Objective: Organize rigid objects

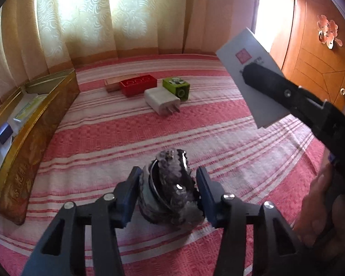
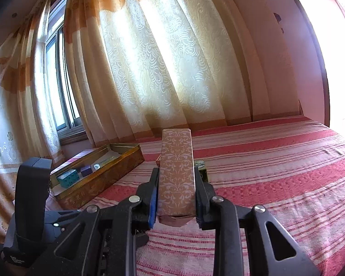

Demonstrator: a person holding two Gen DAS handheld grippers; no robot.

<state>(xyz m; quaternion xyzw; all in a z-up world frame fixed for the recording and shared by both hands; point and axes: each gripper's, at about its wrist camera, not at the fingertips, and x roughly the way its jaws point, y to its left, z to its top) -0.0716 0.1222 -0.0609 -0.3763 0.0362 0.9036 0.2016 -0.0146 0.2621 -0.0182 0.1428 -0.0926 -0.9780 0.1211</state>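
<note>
My left gripper point(image 1: 168, 184) is shut on a dark sparkly round object point(image 1: 170, 186) held just above the striped bed. My right gripper point(image 2: 176, 184) is shut on a long tan patterned box point(image 2: 177, 170); in the left wrist view that box point(image 1: 248, 73) shows its white face, raised at the right. On the bed lie a red brick point(image 1: 138, 85), a green brick point(image 1: 176, 87), a white charger plug point(image 1: 161, 101) and a tan box point(image 1: 112, 84). A gold tin point(image 1: 34, 124), open, stands at the left.
The gold tin point(image 2: 99, 172) holds a teal block point(image 2: 67, 177), a purple block point(image 2: 87, 170) and a silver packet point(image 2: 103, 162). Curtains point(image 2: 149, 69) and a window hang behind the bed. A wooden wardrobe point(image 1: 317, 53) stands at the right.
</note>
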